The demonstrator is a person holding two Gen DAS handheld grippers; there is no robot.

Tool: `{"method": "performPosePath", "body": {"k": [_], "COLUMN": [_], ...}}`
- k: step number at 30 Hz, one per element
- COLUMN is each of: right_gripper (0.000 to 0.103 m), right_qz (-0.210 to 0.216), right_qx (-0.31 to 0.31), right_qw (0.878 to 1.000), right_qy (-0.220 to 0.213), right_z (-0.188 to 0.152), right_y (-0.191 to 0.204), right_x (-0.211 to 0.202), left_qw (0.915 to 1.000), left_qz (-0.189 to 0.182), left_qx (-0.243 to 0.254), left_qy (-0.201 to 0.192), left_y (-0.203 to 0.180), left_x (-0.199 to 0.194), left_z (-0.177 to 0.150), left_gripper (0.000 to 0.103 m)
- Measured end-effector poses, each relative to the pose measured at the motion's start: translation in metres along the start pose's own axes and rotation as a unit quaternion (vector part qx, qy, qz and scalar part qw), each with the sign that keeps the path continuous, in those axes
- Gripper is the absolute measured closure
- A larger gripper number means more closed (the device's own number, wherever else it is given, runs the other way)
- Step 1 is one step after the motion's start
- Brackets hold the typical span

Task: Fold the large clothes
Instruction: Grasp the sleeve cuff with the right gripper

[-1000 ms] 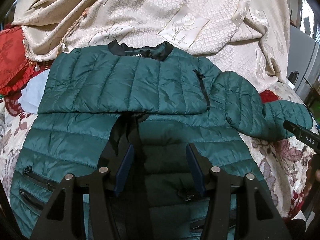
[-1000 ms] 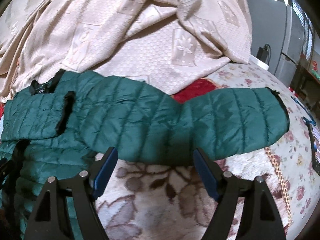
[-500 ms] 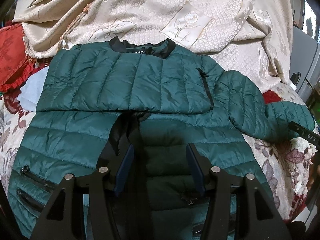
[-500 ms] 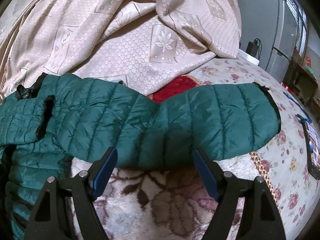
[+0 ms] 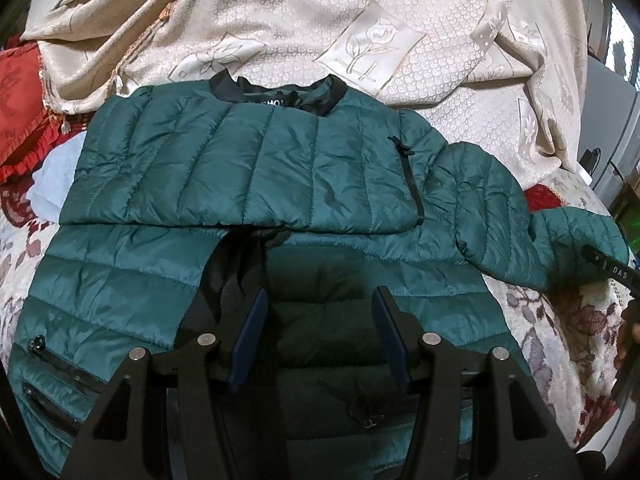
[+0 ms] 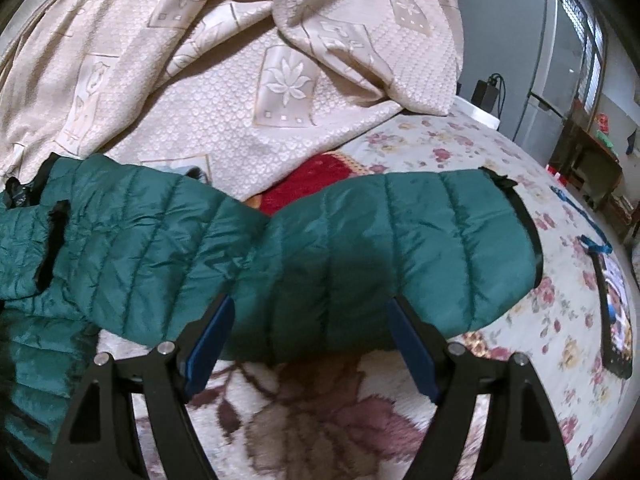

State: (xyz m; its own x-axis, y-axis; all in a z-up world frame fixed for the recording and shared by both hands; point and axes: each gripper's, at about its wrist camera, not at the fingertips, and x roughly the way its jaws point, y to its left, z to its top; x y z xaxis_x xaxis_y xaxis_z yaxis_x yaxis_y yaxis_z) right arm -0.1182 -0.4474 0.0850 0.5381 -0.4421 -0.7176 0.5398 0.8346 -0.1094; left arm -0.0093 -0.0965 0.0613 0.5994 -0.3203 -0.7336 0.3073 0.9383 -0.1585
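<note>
On the flowered bedspread [image 6: 448, 136] lies a green quilted jacket [image 5: 224, 168], collar at the far side, black neckband showing. One sleeve is folded across the chest, left to right, its cuff ending near a black zip on the right of the chest. The lower front lies open toward the near edge, dark lining exposed at the centre, zip pockets at the near left.

The other sleeve [image 6: 400, 248] extends to the right of the body, flat on the bedspread, cuff at the far right end with a black trim.

Left gripper [image 5: 320, 336]: above the open centre of the jacket, jaws partly spread, nothing between the pads; contact with the fabric cannot be confirmed.

Right gripper [image 6: 310, 340]: at the near edge of the extended sleeve, jaws spread wide on either side of the sleeve's middle. The pads are not pressing on the fabric.

A cream patterned blanket [image 5: 320, 32] is heaped beyond the collar. Red cloth [image 6: 308, 184] shows beneath it, behind the sleeve. A grey cabinet [image 6: 520, 52] stands at the far right.
</note>
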Motion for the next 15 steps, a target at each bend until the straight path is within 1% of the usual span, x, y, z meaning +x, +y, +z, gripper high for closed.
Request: {"method": "performPosePath", "body": {"k": [5,11,15], "right_gripper": [0.021,0.02,0.014], "right_qz": [-0.015,-0.049,-0.067], "right_qx": [0.013,0.049,0.083], "right_qw": [1.0,0.997,0.993], "right_qy": [-0.005,-0.027,-0.04], "right_z": [0.009,0.024,0.033], "right_y": [-0.02,-0.061,-0.091], "right_x": [0.001,-0.009,-0.015], "left_qw": [0.9999,0.9999,0.9999], "left_qz": [-0.001,-0.005,-0.006], "left_qx": [0.005,0.001,-0.004], "left_qy": [-0.011,-0.015,-0.015], "left_y": [0.0,0.001,0.003], "left_x": [-0.003,-0.002,-0.002], "left_z": [0.001,0.001,-0.001], "left_gripper": [0.071,0.071,0.071]}}
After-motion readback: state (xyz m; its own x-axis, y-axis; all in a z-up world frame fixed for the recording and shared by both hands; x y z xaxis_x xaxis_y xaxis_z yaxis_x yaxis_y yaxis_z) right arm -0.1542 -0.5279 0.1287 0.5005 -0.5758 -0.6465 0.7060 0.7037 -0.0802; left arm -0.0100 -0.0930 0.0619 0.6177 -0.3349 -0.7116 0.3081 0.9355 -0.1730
